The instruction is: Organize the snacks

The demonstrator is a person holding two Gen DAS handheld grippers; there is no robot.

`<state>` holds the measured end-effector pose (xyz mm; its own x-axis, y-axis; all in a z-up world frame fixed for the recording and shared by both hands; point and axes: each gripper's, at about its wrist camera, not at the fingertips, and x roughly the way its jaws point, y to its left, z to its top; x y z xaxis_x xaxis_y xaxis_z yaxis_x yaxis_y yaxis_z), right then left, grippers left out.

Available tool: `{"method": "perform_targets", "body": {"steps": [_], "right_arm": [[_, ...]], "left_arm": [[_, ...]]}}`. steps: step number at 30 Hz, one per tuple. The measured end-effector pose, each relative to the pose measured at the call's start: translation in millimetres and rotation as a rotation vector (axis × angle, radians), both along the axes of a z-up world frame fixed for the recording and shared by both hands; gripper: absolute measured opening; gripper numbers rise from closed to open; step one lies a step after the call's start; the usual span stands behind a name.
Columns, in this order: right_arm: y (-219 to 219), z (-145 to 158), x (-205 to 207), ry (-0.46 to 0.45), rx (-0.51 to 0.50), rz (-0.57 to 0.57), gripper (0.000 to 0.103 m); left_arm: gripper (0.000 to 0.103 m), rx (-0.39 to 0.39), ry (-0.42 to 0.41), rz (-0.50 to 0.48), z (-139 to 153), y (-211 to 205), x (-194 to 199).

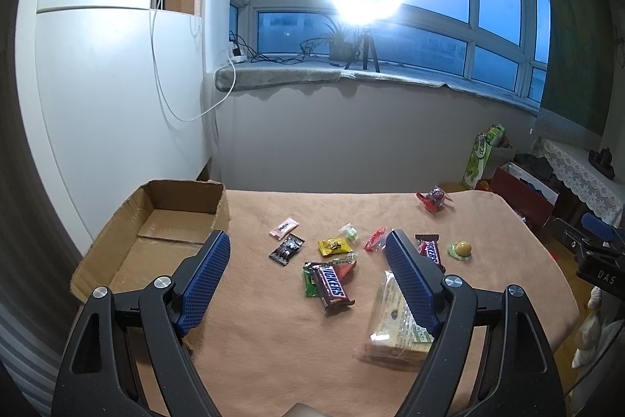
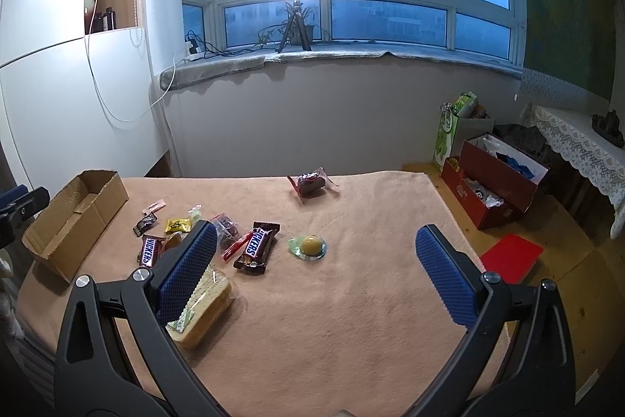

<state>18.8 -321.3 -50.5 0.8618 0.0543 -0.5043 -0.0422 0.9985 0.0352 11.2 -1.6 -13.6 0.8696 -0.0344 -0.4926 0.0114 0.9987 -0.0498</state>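
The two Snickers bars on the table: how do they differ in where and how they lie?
One Snickers bar lies nearer the cardboard box, overlapping a green packet and an orange one. The other Snickers bar lies farther from the box, near the yellow jelly cup, flat on the cloth beside a red packet. In the right wrist view a blue finger partly hides the first; the second shows whole. Both have brown wrappers and neither is gripped.

Left tongs (image 1: 306, 253): black angular arms with blue textured pads (image 1: 205, 284), spread wide apart, holding nothing, pointing forward and slightly downward.
Right tongs (image 2: 314, 245): same black frame, blue textured pads (image 2: 447, 280), likewise spread wide, gripping nothing.
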Motion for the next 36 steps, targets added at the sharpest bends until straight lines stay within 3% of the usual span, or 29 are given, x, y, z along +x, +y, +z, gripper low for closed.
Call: {"method": "perform_targets", "body": {"steps": [15,22,30,36], "right_arm": [[6.9,-22.4,23.8,0.074,0.016,0.030,0.103],[16.4,-41.5,37.4,0.136,0.030,0.070,0.103],[24.9,-66.2,51.7,0.239,0.143,0.151,0.103],[30.7,-90.1,61.0,0.351,0.263,0.209,0.096]], "left_arm": [[0.082,-0.009,0.054,-0.018,-16.7,1.3,18.1],[0.082,-0.053,0.119,-0.053,-35.7,5.9,29.8],[0.078,-0.166,0.215,-0.153,-55.5,6.9,42.1],[0.072,-0.291,0.299,-0.223,-74.0,6.8,50.0]]}}
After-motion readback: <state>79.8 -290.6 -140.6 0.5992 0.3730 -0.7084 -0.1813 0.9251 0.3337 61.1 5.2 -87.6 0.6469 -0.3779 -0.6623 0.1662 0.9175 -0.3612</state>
